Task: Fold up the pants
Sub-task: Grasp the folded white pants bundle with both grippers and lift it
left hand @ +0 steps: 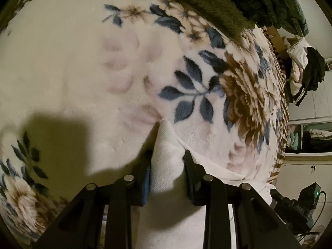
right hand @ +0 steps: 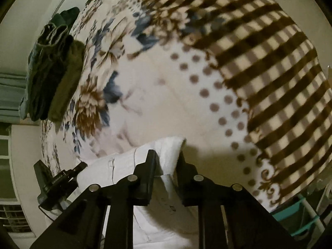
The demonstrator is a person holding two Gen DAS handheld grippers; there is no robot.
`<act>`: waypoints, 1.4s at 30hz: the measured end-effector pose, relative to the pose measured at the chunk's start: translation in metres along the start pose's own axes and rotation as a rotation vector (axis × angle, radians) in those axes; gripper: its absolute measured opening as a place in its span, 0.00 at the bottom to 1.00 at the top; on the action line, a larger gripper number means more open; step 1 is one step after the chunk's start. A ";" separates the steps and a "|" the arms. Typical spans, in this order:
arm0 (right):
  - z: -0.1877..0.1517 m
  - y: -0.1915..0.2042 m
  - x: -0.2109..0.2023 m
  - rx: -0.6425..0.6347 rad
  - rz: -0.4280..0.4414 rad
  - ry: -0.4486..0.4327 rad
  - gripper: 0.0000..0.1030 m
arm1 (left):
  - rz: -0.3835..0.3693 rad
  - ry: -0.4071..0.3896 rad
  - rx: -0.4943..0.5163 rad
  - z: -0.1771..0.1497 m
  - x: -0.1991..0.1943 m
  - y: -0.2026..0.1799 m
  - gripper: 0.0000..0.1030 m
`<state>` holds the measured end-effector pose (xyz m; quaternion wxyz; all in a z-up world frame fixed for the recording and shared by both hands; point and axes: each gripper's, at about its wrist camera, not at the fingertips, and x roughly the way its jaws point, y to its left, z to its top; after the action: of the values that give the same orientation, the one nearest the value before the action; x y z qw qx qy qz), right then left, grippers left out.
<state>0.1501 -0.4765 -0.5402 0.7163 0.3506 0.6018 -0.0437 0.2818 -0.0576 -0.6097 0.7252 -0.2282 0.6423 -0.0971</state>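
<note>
white pants [left hand: 166, 155] edge pinched by left claw [left hand: 167, 166] and right claw [right hand: 166, 161] over open floral blanket [left hand: 62, 62].

A bedroom in a home, going by the plush flowered blanket [left hand: 78, 58] spread over a bed, the pile of dark folded clothes [right hand: 49, 70] on it, and shelves [left hand: 311, 137] holding linens beside it.

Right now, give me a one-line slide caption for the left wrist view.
Left tool pinching a fold of the white pants above a floral fleece blanket.
</note>
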 end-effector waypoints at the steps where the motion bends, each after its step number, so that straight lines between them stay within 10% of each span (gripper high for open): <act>1: 0.001 0.000 0.003 -0.003 -0.017 0.001 0.18 | -0.002 0.001 -0.001 0.000 0.002 0.000 0.25; 8: 0.013 -0.027 0.007 0.060 -0.060 0.030 0.14 | -0.053 0.016 -0.072 -0.002 -0.008 0.010 0.32; 10: 0.006 -0.027 0.000 0.071 -0.011 0.075 0.32 | -0.060 0.002 -0.077 -0.011 -0.028 0.013 0.36; 12: -0.009 -0.022 -0.013 0.048 -0.008 0.081 0.68 | -0.073 -0.005 -0.067 -0.028 -0.047 0.015 0.67; 22: -0.133 -0.011 0.022 0.173 0.069 0.331 0.69 | -0.032 0.163 -0.064 -0.131 -0.027 0.031 0.70; 28: -0.154 0.000 0.052 0.026 -0.144 0.387 0.71 | 0.006 0.181 -0.066 -0.151 -0.023 0.058 0.84; 37: -0.157 0.035 0.034 0.008 -0.134 0.435 0.74 | -0.077 0.177 -0.070 -0.165 -0.037 0.062 0.81; 39: -0.161 0.057 0.036 -0.044 -0.141 0.442 0.74 | -0.111 0.181 -0.044 -0.179 -0.035 0.059 0.56; 42: -0.165 0.076 0.039 -0.087 -0.139 0.444 0.74 | -0.143 0.188 -0.030 -0.195 -0.039 0.059 0.45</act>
<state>0.0599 -0.3142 -0.5457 0.5762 0.2781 0.7685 0.0110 0.0760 -0.0287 -0.6159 0.6497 -0.2741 0.6908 -0.1601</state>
